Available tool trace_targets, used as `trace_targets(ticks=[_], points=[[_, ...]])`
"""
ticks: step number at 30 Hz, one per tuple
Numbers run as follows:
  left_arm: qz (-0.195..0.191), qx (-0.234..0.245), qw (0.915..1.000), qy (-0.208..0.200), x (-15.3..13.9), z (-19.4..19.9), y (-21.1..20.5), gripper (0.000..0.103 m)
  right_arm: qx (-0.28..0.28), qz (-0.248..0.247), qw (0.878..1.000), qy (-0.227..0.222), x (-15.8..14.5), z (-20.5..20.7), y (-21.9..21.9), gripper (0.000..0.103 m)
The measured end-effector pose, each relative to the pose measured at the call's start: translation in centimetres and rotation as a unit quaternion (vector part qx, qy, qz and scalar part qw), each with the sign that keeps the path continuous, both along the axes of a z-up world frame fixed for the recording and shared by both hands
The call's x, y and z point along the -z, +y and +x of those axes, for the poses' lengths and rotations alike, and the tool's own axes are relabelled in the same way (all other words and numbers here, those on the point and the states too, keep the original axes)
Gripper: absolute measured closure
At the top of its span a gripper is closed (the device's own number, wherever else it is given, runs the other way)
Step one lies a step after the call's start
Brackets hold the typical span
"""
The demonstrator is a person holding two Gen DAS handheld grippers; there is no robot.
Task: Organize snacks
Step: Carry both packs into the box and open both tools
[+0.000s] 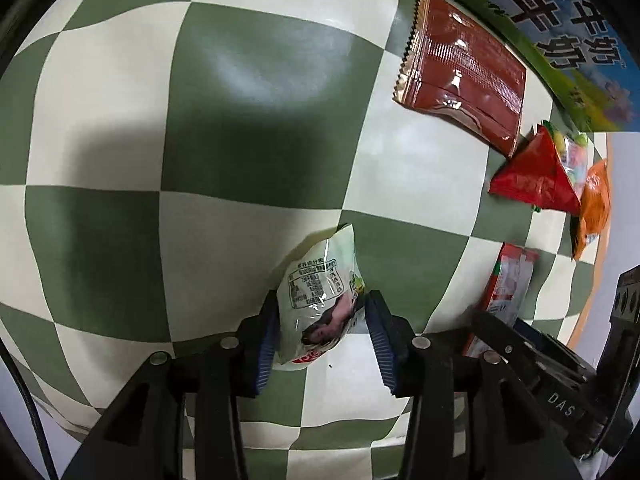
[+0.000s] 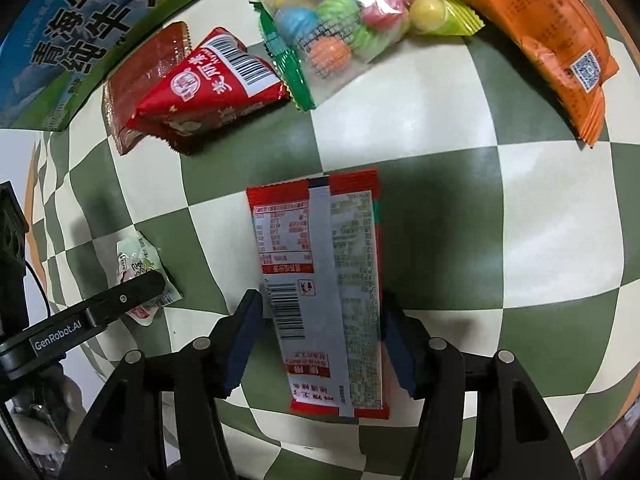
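- A green-and-cream checkered cloth (image 2: 520,200) covers the bench.
- The left tool (image 1: 320,332) pinches a pale green snack pouch (image 1: 320,300) between its blue pads, the pouch's long axis pointing away from the camera, lying on the cloth.
- The right tool (image 2: 320,340) grips a red-and-silver packet (image 2: 324,292) by its sides; it lies flat, lengthwise along the fingers, barcode up.
- Beyond it lie a red triangular pack (image 2: 200,92), a candy-ball bag (image 2: 352,28) and an orange packet (image 2: 532,36).
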State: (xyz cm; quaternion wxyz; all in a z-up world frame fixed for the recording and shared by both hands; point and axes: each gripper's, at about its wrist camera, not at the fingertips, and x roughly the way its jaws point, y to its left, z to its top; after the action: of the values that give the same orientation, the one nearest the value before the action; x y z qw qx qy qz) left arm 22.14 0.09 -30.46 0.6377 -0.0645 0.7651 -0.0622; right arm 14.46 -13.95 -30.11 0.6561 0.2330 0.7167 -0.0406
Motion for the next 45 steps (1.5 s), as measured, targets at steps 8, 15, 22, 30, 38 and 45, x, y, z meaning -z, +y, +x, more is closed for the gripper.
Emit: trace_targets(ticks=[8, 15, 22, 30, 38, 45], points=[[0.028, 0.038, 0.9978, -0.046, -2.6, -0.6, -2.4, 0.070, -0.002, -0.016, 1.000, -0.013, 0.1, -1.0, 0.2, 0.055], [0.018, 0.039, 0.9971, -0.063, -5.0, -1.3, -3.3, 0.070, -0.015, -0.002, 0.999, -0.048, -3.6, -0.5, 0.9, 0.057], [-0.040, 0.047, 0.9920, -0.111, -12.2, -0.1, -5.3, 0.070, -0.023, 0.024, 0.994, -0.105, -9.9, 0.4, 1.1, 0.057], [-0.098, 0.056, 0.9789, -0.171, -21.0, 6.4, -6.8, 0.070, 0.006, 0.054, 0.976, -0.210, -19.1, 5.4, -1.1, 0.057], [-0.056, 0.068, 0.9757, -0.200, -24.2, 16.5, -6.5, 0.070, 0.007, -0.033, 0.964, -0.265, -24.7, 14.5, -5.2, 0.057], [0.003, 0.070, 0.9882, -0.136, -18.8, 23.1, -5.7, 0.070, -0.006, -0.081, 0.972, -0.222, -21.4, 21.6, -7.3, 0.057]])
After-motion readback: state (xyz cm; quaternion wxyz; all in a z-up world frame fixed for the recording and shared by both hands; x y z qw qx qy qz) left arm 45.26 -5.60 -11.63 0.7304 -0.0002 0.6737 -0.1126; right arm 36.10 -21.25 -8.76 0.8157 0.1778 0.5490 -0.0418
